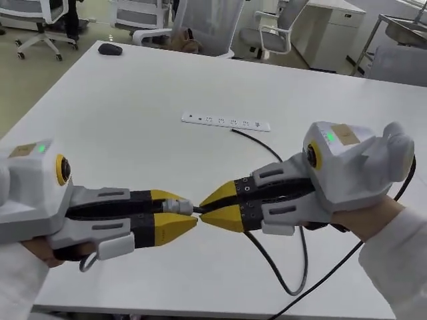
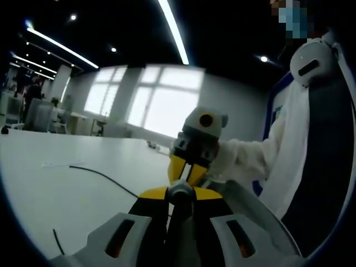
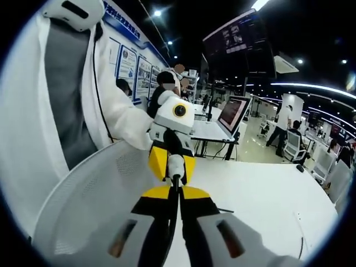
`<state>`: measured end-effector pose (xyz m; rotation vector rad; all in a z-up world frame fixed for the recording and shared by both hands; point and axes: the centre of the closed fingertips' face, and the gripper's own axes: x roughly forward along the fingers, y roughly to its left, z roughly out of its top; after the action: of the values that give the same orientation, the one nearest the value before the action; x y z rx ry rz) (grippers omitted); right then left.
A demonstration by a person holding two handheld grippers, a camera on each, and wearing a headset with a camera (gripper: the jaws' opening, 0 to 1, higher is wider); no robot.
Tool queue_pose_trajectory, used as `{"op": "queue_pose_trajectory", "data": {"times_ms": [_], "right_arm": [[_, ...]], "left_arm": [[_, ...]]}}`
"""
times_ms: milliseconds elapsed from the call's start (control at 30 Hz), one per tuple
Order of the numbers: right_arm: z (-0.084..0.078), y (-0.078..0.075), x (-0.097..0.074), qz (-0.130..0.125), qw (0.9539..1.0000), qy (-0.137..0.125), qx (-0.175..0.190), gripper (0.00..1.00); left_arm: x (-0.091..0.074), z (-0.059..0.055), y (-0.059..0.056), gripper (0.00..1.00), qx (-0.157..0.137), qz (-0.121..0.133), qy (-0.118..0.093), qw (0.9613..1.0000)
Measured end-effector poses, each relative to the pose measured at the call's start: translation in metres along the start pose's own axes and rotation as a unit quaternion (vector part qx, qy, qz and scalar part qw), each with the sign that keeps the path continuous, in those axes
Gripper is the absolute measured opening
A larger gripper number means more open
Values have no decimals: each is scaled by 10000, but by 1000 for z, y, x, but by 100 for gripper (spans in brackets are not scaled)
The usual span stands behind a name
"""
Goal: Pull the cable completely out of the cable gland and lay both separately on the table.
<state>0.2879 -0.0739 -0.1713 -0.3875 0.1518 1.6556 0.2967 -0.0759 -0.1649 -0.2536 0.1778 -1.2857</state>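
Table (image 1: 167, 87) smooth matt white; cable (image 1: 293, 267) black, faintly shiny; cable gland (image 1: 179, 206) smooth pale grey, plastic-looking; left gripper (image 1: 193, 213) and right gripper (image 1: 203, 209) glossy white plastic shells, matt yellow tips

Open-plan office or tech lab, judging by the fittings. Wide white table (image 1: 133, 100) with a power strip (image 1: 225, 121) and a mouse (image 1: 110, 49) on it. Swivel chairs (image 1: 40, 27) on a pale floor (image 1: 27, 83) behind, near a white cabinet (image 1: 333, 30). Further desks (image 3: 210, 131) with a monitor (image 3: 232, 114), a large dark screen (image 3: 239, 47) hung overhead. Posters (image 3: 127, 64) in a row along one wall (image 3: 117, 25). Strip lights (image 2: 173, 30) and spotlights (image 2: 113, 49) in a dark ceiling (image 2: 222, 33), big bright windows (image 2: 161, 105) at the far end. Other people (image 3: 291, 130) among the desks in the distance.
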Motion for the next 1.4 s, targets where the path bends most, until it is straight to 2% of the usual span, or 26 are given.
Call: {"op": "queue_pose_trajectory", "data": {"times_ms": [400, 800, 1000, 1400], "right_arm": [[-5, -5, 0, 9, 10000, 4, 0, 4], [-22, -6, -12, -165, 9998, 74, 97, 3], [-36, -5, -22, -237, 9993, 226, 175, 4], [-75, -6, -45, -466, 9962, 634, 384, 3]], "left_arm": [[1, 1, 1, 17, -34, 21, 1, 10000], [0, 1, 3, 17, -37, 57, -18, 10000], [0, 2, 5, 17, -55, 71, -36, 10000], [-1, 4, 7, 17, -86, 94, -96, 9999]]}}
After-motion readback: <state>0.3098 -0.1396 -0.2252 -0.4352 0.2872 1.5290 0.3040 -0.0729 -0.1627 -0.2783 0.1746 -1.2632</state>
